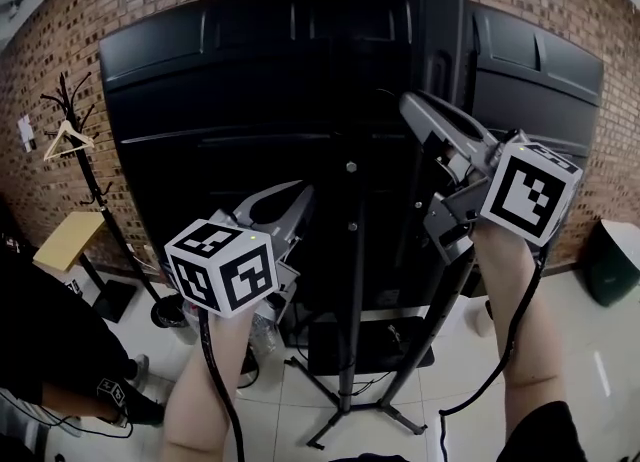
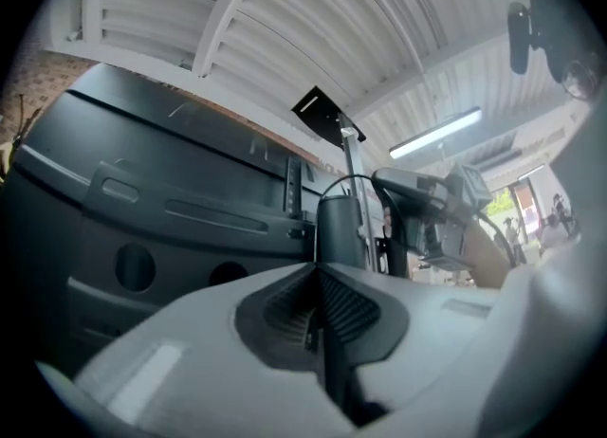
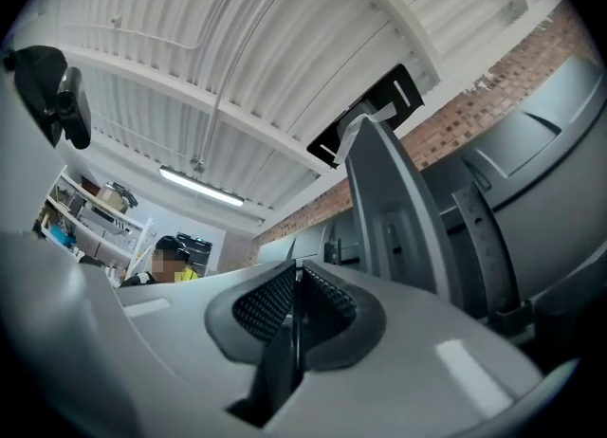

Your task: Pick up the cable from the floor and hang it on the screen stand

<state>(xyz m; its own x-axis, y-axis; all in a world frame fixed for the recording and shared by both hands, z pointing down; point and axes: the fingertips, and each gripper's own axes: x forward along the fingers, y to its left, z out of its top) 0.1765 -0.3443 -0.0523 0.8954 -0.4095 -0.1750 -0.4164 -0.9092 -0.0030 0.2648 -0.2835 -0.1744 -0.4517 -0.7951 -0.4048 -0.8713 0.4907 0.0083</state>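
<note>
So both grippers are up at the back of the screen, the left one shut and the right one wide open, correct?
No, the right gripper is shut too: the right gripper view shows its jaws together with nothing between them. Both are indeed up at the back of the screen, and the left gripper is shut.

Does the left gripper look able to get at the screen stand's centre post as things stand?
Probably yes. The left gripper sits just left of the centre post, nothing visible between them, and its own view faces the post. Its jaws are together, so they would need opening first.
</note>
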